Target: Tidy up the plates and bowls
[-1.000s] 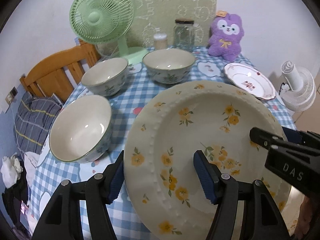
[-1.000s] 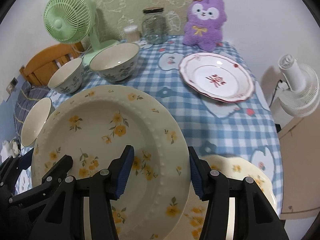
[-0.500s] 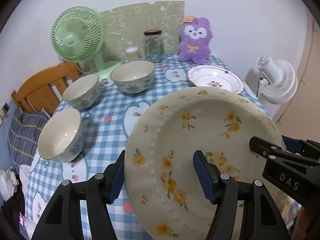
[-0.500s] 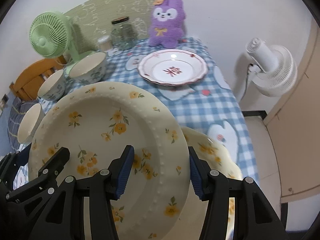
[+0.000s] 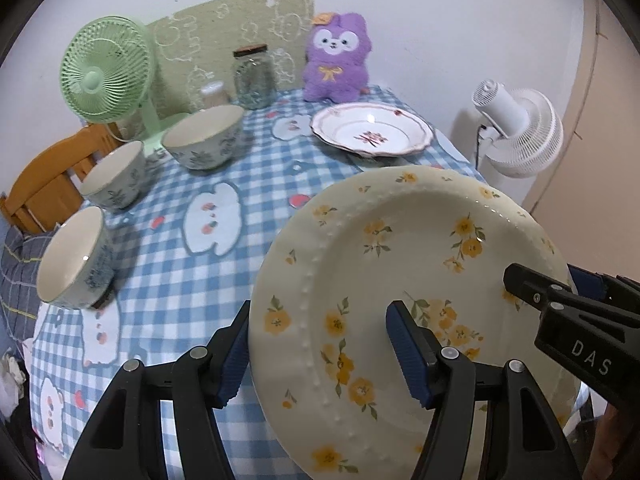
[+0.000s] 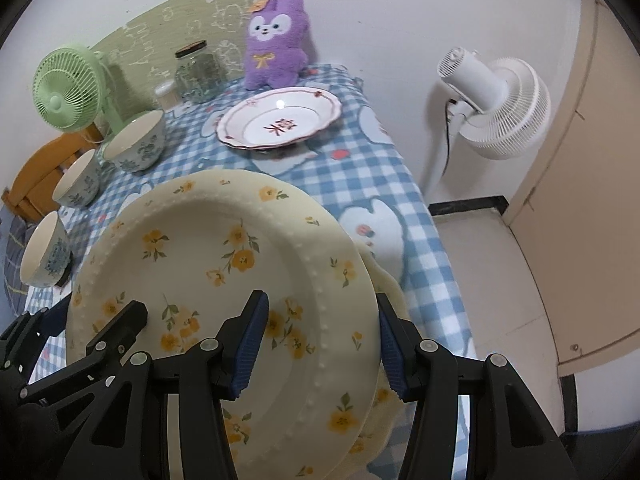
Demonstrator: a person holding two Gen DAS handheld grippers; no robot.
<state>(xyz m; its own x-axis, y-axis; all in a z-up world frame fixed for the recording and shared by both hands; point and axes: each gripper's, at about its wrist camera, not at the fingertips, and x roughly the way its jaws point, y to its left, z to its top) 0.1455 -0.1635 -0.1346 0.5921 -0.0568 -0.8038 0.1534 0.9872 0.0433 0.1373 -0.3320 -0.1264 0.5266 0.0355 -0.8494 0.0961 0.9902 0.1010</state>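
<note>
Holding one cream plate with yellow flowers (image 5: 400, 280), we clamp it from both sides above the table's near right end. Our left gripper (image 5: 324, 348) has its blue pads across the plate's left rim, one finger under and one on the face. Our right gripper (image 6: 318, 342) pinches the opposite rim the same way. The plate tilts, its face toward us.

Items beneath and around:
- A second cream floral plate (image 6: 386, 292), lying on the checked tablecloth (image 5: 248, 184) directly under the held one, its edge showing just beside our right gripper.
- A white plate with red trim (image 5: 372, 134), farther back, near the purple plush toy (image 5: 336, 60).
- Three bowls along the left side: far bowl (image 5: 204, 136), middle bowl (image 5: 114, 174), near bowl (image 5: 74, 256), each apart from the next.
- A glass jar (image 5: 253, 76) and a green fan (image 5: 106, 76) at the back.
- A white fan (image 6: 496, 108) off the table's right side.
</note>
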